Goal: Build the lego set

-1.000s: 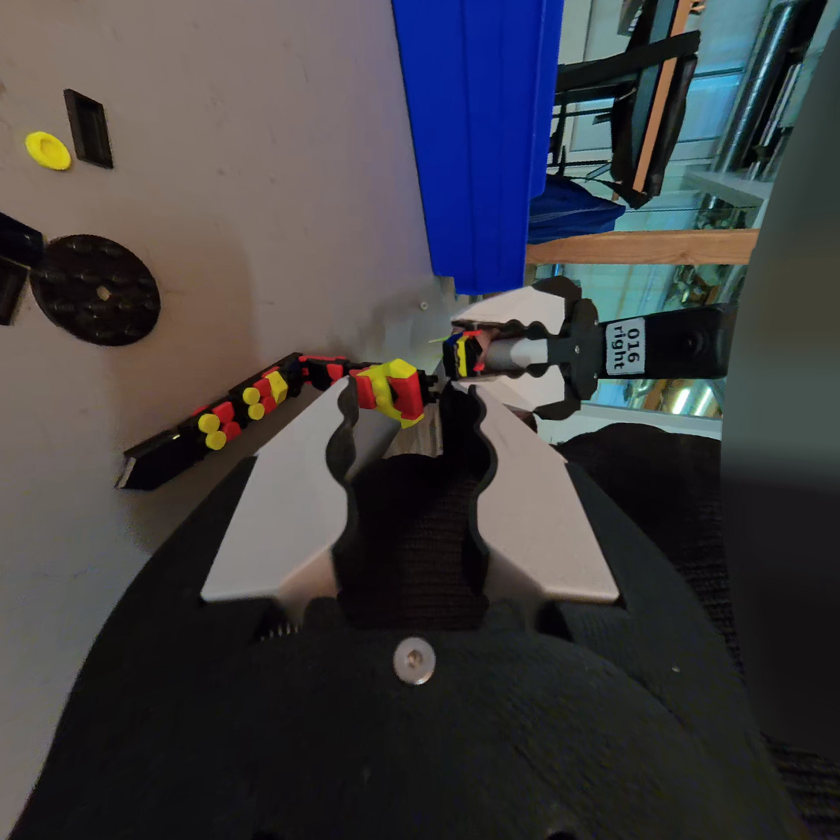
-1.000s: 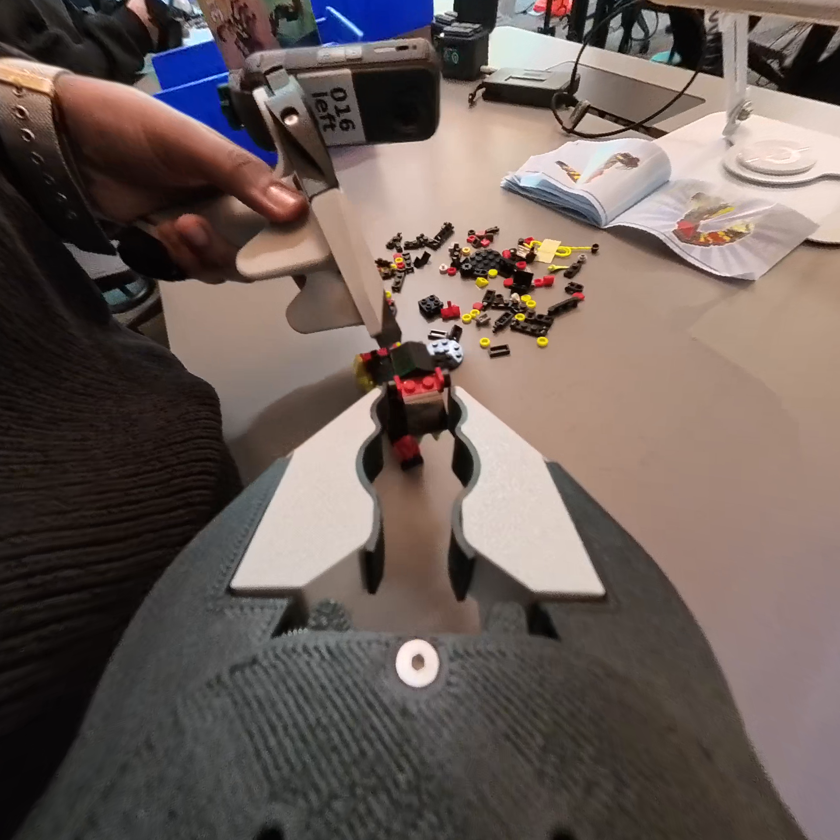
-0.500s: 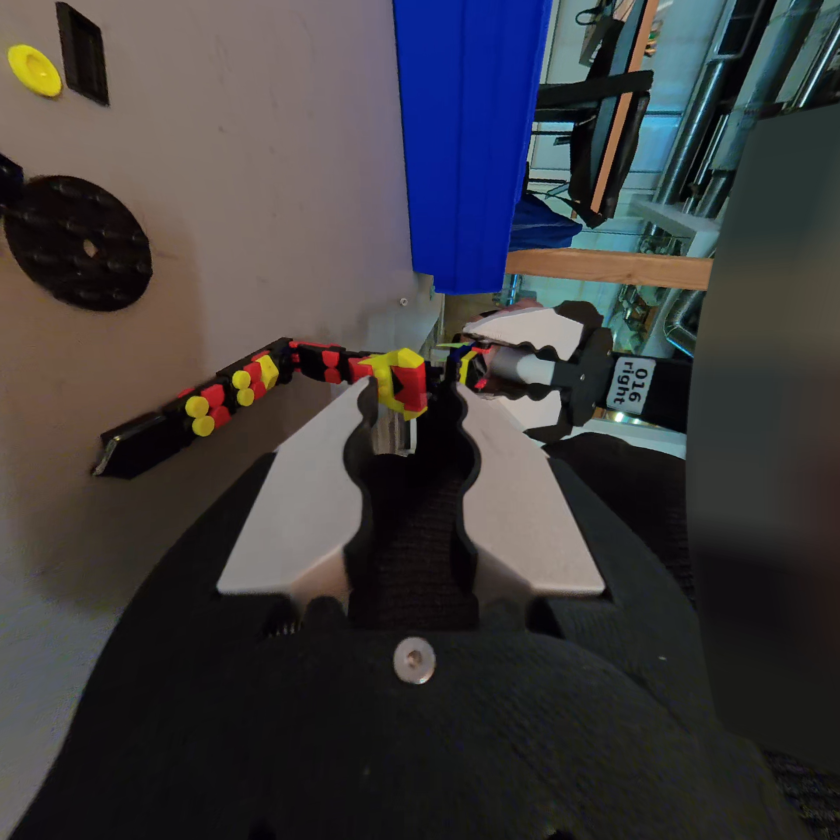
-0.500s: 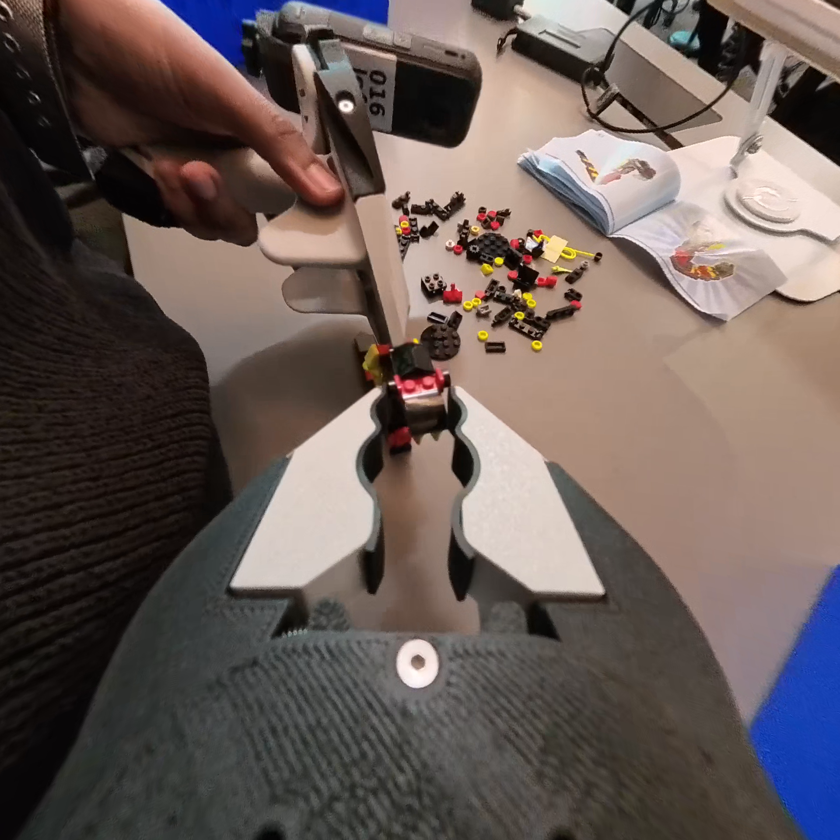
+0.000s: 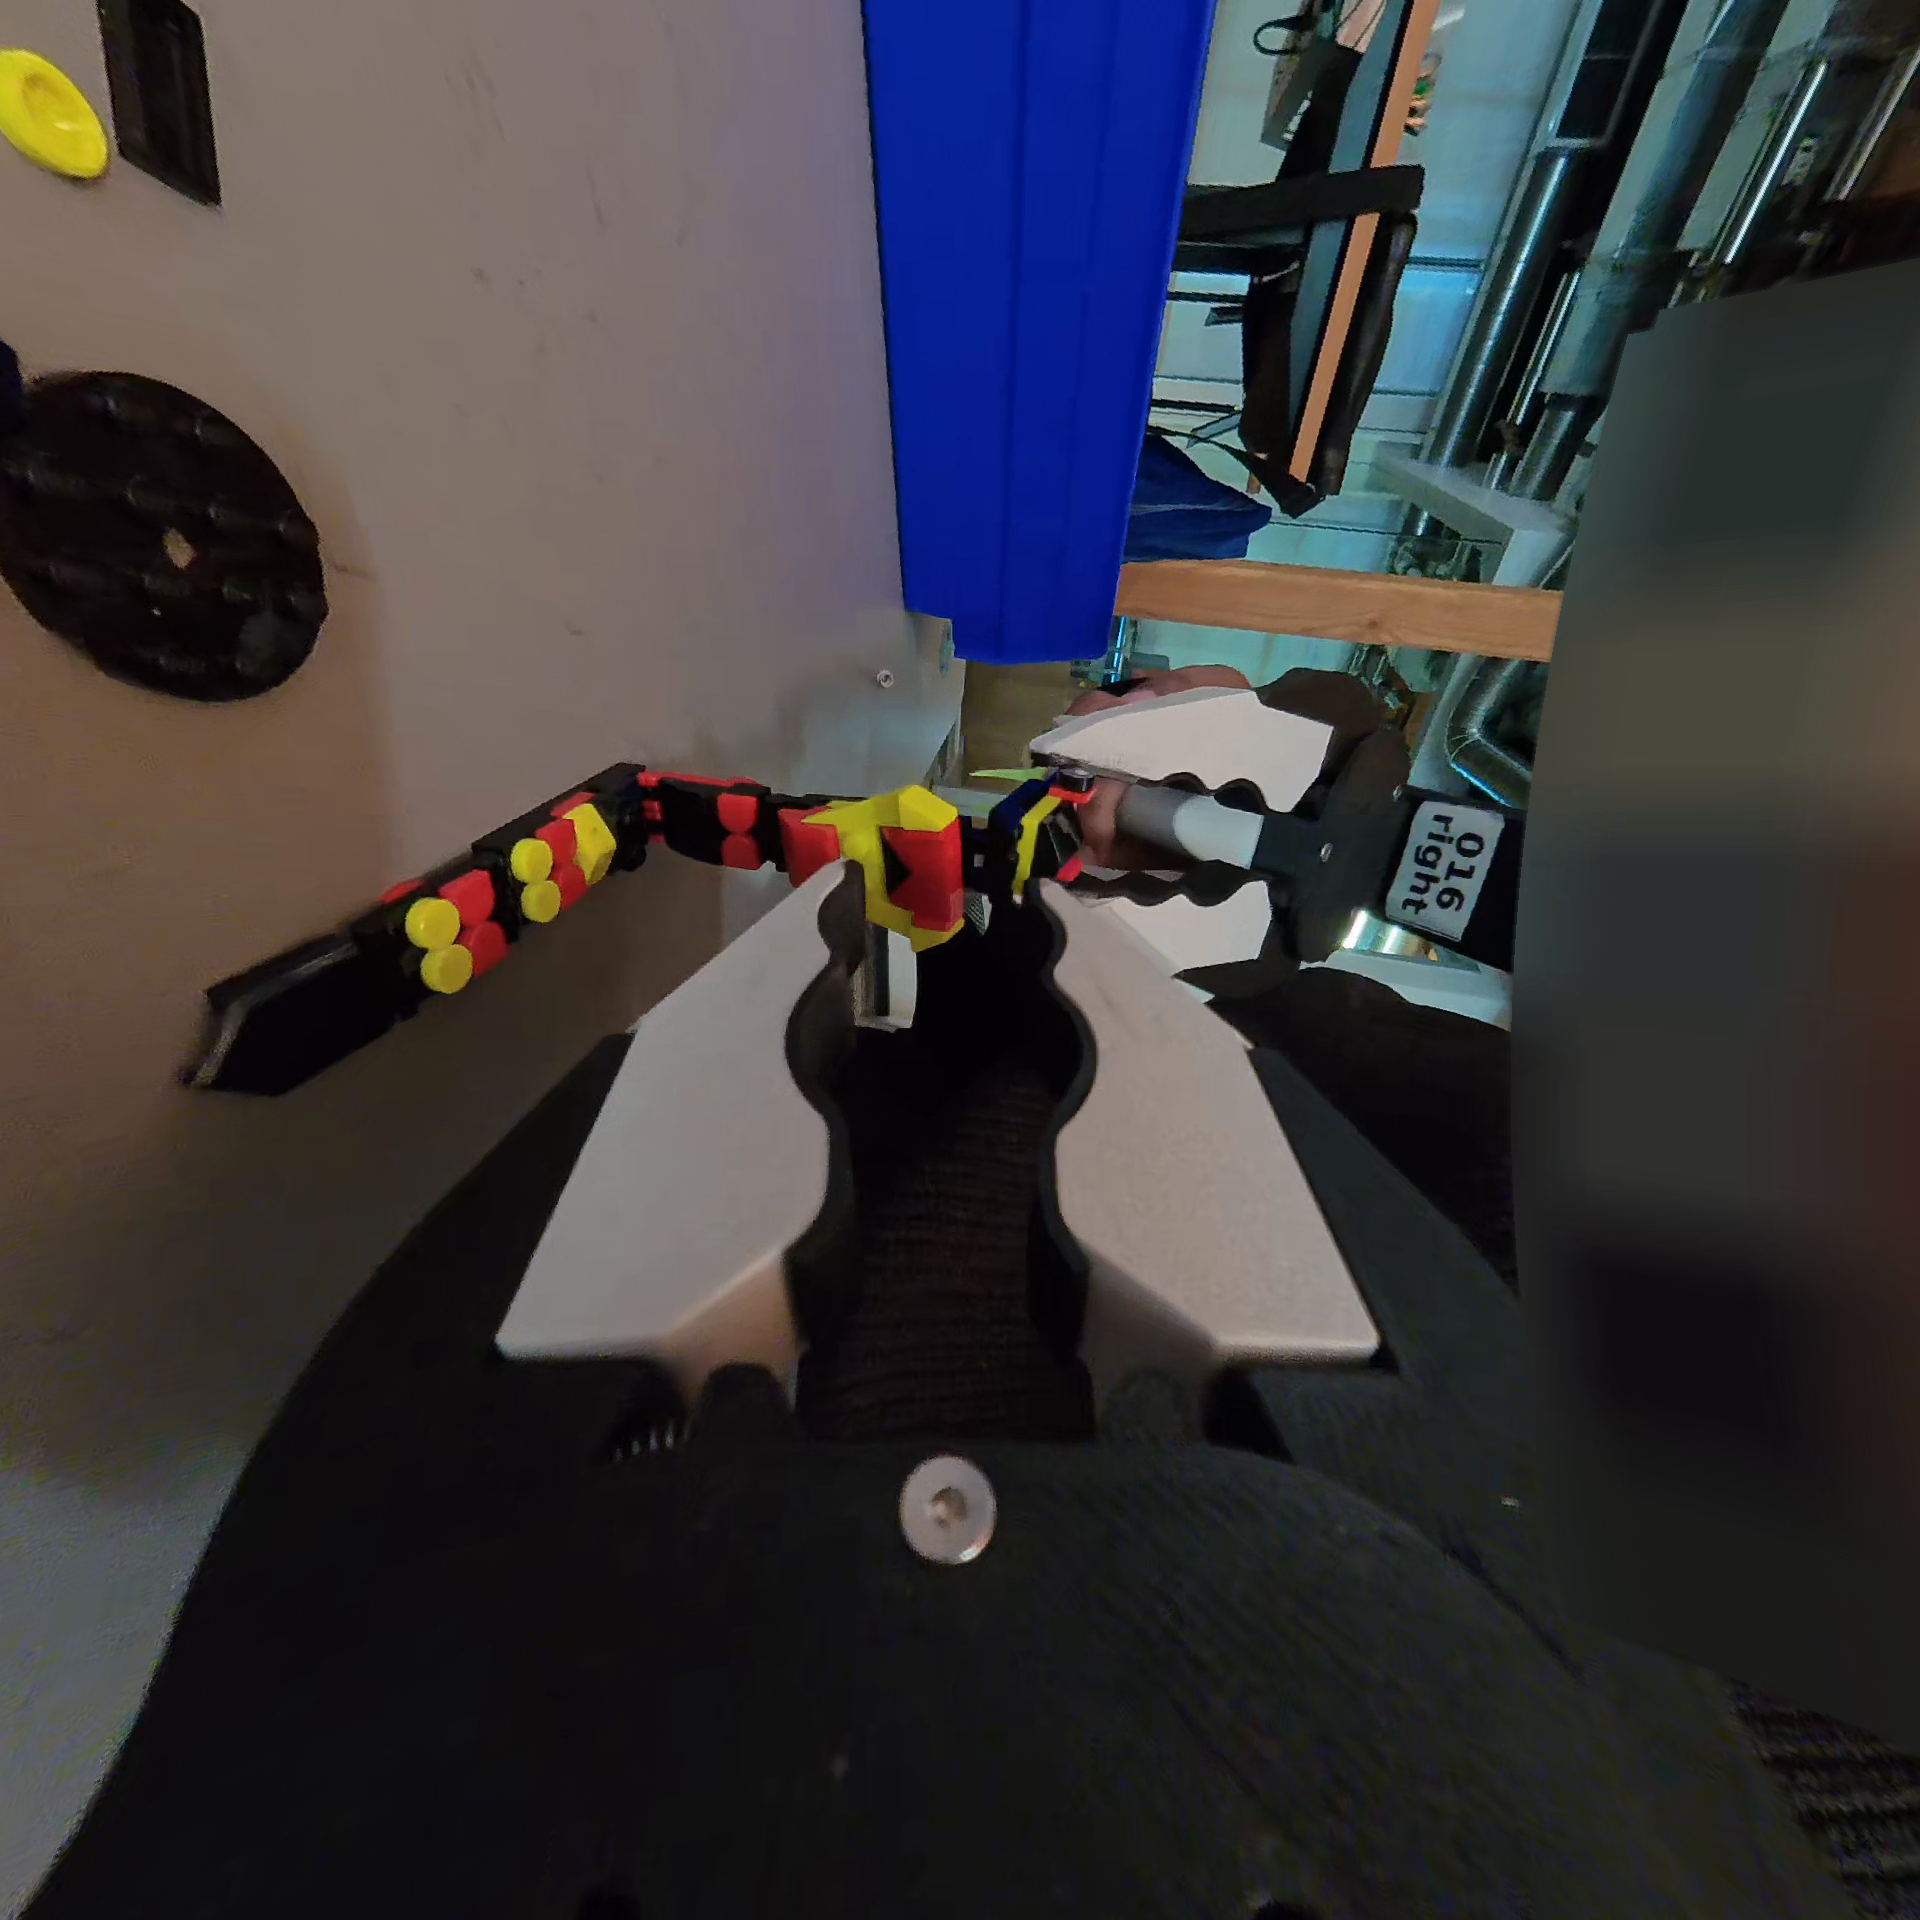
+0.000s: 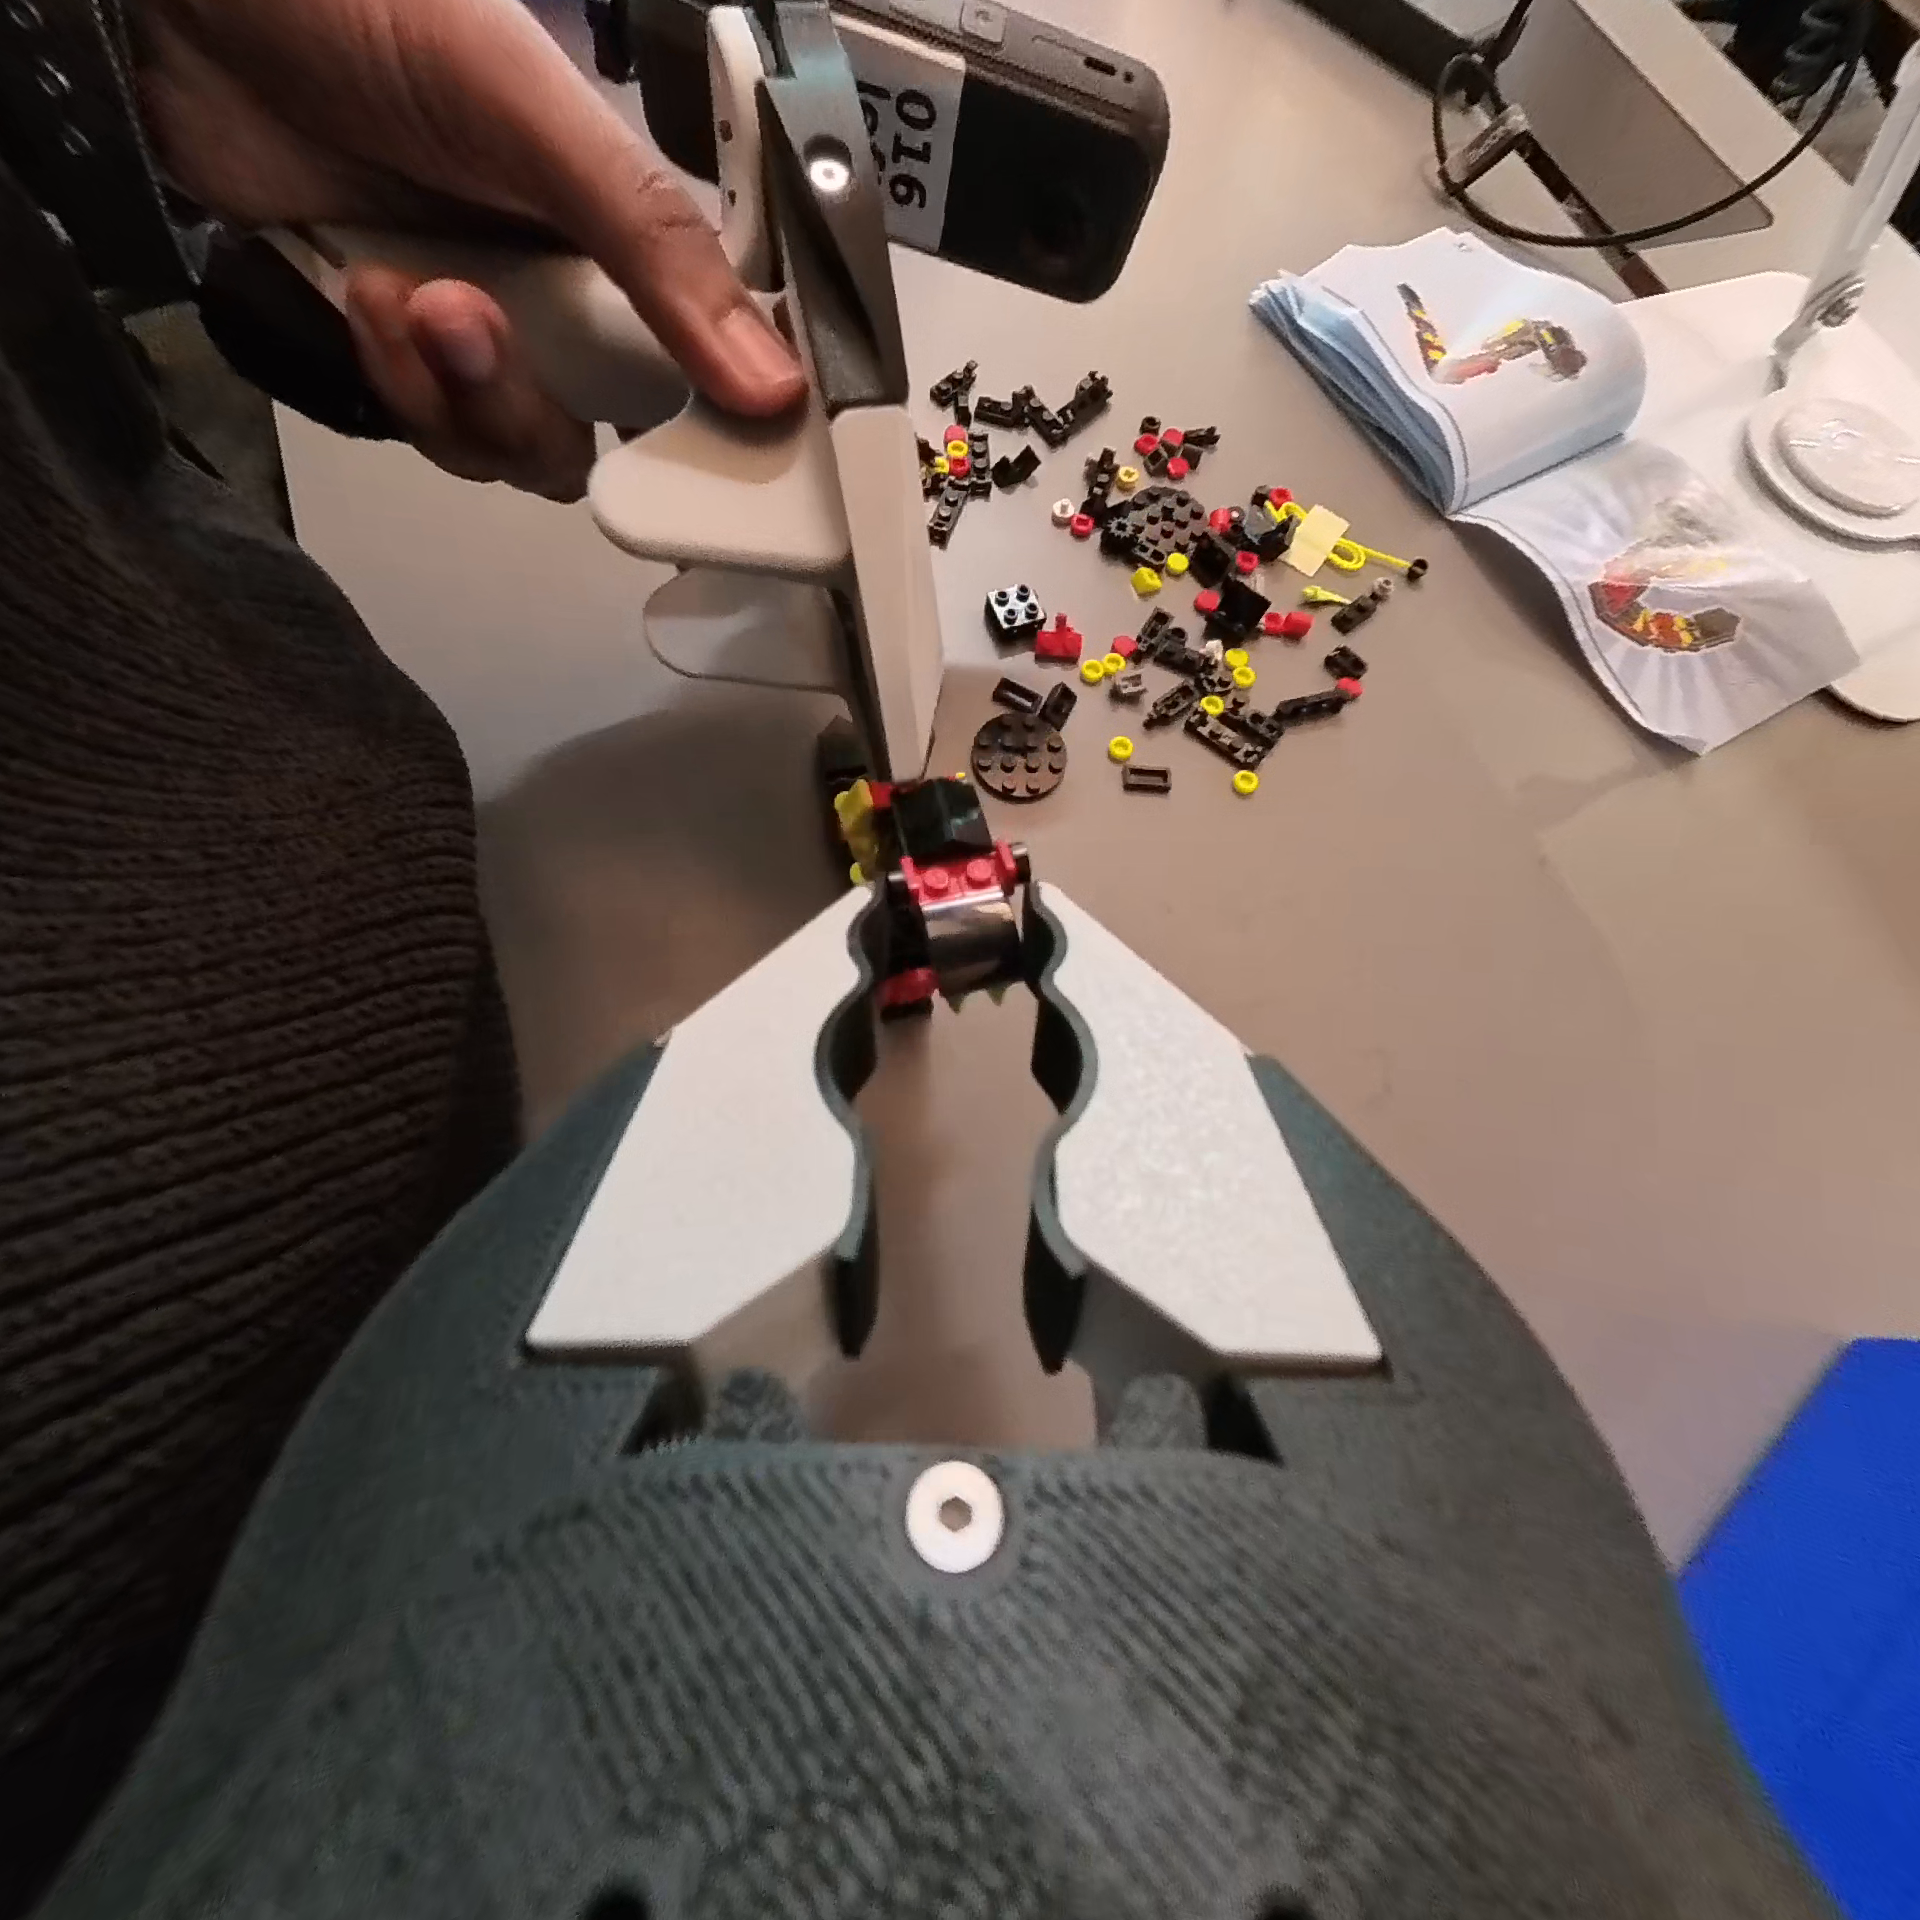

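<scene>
The build looks roughly midway, as I judge it: a long jointed chain of black, red and yellow bricks point(image 5: 582, 883) is already assembled and runs out toward 9 o'clock from the left gripper point(image 5: 935, 914), whose fingers are clamped on its yellow-and-red end; the right gripper point(image 6: 951, 951) is closed on a small black-and-red sub-assembly point(image 6: 951, 883) held against that end, so the joint seems in hand, not yet seated. Much remains; a scatter of loose pieces point(image 6: 1174, 603) lies on the table point(image 6: 1455, 987) at about 1 o'clock from the right gripper, beside the open instruction booklet point(image 6: 1486, 364).
</scene>
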`<state>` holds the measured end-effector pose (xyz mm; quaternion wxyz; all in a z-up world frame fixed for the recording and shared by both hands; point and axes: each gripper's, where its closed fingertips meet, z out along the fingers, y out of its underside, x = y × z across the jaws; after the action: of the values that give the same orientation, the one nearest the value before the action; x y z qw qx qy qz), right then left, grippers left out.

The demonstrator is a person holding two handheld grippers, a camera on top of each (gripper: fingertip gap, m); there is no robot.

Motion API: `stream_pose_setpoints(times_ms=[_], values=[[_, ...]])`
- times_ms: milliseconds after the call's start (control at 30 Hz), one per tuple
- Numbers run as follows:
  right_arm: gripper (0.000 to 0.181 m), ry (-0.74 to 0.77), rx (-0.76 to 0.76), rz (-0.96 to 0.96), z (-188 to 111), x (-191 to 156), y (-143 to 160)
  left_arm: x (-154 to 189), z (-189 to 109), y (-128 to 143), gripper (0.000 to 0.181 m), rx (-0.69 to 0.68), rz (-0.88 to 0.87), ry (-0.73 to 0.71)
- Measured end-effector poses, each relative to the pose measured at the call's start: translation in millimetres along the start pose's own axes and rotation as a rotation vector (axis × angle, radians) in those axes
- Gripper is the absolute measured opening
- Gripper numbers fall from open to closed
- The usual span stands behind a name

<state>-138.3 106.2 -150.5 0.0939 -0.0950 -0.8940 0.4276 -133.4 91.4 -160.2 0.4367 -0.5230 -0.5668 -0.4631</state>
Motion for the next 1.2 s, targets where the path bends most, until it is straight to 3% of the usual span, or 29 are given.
stream_pose_setpoints(times_ms=[100, 300, 567, 767, 900, 1000, 1200], values=[[0.023, -0.02, -0.015, 0.001, 0.6, -0.5, 1.2, -0.8, -1.9, -2.3, 0.02, 0.008, 0.003, 0.0], [0.022, -0.038, -0.029, 0.004, 1.5, -1.1, 3.0, 0.1, 2.5, -0.1, 0.032, -0.013, 0.004, 0.006], [0.022, -0.06, -0.016, 0.017, 1.1, -2.5, 3.2, -1.6, 3.1, -0.9, 0.028, -0.007, -0.011, 0.004], [0.022, -0.055, -0.063, -0.015, 8.1, -6.1, 11.4, -6.2, 5.9, 0.0, 0.004, -0.001, -0.009, -0.004], [0.022, -0.063, -0.035, 0.027, 6.4, -2.7, 10.8, -3.0, 4.7, -2.1, 0.007, 0.011, 0.015, -0.011], [0.022, -0.052, -0.012, 0.07, 2.4, 5.3, 13.0, -1.6, -0.5, -5.6, 0.019, 0.032, 0.022, -0.014], [0.022, -0.026, 0.105, 0.267, -18.1, 30.4, 16.0, -6.5, -6.4, -2.3, 0.031, 0.029, 0.087, -0.064]])
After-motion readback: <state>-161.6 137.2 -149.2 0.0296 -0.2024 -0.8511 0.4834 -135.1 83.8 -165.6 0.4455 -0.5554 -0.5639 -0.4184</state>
